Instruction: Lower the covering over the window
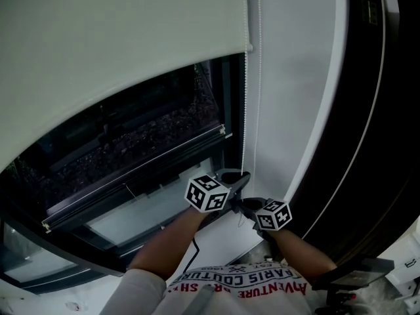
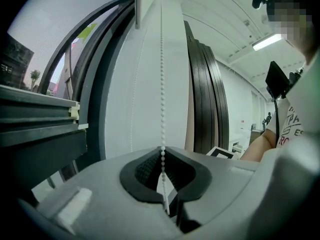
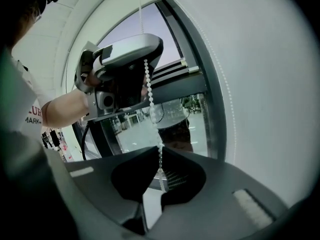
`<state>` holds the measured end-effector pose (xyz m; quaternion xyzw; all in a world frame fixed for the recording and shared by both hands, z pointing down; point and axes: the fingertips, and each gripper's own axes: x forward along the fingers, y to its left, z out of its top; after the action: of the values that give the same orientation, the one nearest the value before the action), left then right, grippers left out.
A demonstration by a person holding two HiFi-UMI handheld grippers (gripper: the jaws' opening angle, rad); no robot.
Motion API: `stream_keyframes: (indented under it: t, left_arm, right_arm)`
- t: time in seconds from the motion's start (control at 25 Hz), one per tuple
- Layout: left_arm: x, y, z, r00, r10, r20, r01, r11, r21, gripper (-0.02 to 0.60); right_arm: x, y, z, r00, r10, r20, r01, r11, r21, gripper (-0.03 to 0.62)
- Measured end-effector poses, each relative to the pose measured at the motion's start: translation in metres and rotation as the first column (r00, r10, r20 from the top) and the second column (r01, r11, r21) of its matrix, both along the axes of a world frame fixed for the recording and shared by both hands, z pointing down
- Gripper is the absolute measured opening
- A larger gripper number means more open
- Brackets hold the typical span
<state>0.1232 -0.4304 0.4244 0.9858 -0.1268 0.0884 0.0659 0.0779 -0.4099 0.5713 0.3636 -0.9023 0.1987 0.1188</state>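
A pale roller blind point(image 1: 118, 51) covers the upper part of the dark window point(image 1: 131, 149); its bottom bar ends at the upper right. A white bead chain point(image 1: 244, 110) hangs beside the blind's right edge. My left gripper point(image 1: 243, 175) is shut on this chain, which runs straight down into its jaws point(image 2: 162, 151) as the bead chain point(image 2: 161, 79). Just below, my right gripper point(image 1: 245, 206) is shut on the same bead chain point(image 3: 149, 91), pinched at its tips point(image 3: 160, 149). In the right gripper view the left gripper point(image 3: 125, 59) sits directly above.
A second thin strand point(image 1: 260, 77) hangs against the white wall panel point(image 1: 295, 97) to the right. Dark curved frames point(image 1: 374, 130) stand further right. A white sill point(image 1: 220, 240) lies below the grippers, next to the dark window frame point(image 1: 72, 241).
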Motion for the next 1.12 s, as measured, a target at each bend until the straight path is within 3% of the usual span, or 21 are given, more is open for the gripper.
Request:
stream_keyframes:
  t: [0.36,0.6,0.76,0.88,0.96,1.12]
  left_arm:
    - [-0.001,0.004,0.023,1.0,-0.012,0.011,0.012,0.999,-0.041,0.002]
    - [-0.005,0.009,0.063,0.996,-0.018,0.085,0.024,0.997,-0.068,0.0]
    - [-0.011,0.006,0.069,0.998,-0.042,0.056,0.047,0.995,-0.087,0.001]
    - [-0.017,0.003,0.066,0.997,-0.06,0.052,0.064,0.995,-0.082,0.001]
    - [-0.022,0.0,0.066,0.996,-0.074,0.053,0.078,0.993,-0.085,0.002]
    - [-0.033,-0.006,0.067,0.994,-0.098,0.049,0.102,0.991,-0.087,0.002]
  right_arm:
    - [-0.003,0.007,0.023,1.0,0.001,-0.017,-0.002,1.0,-0.031,0.018]
    - [-0.002,0.016,0.062,0.997,-0.017,-0.072,0.009,0.995,-0.103,0.018]
    - [-0.006,0.02,0.065,0.997,-0.053,-0.054,0.045,0.989,-0.144,0.02]
    - [-0.005,0.022,0.059,0.992,-0.089,-0.092,0.075,0.986,-0.15,0.027]
    - [-0.002,0.023,0.046,0.99,-0.104,-0.094,0.09,0.985,-0.144,0.109]
    - [0.011,0.019,-0.008,0.993,-0.096,-0.064,0.092,0.993,-0.068,0.163]
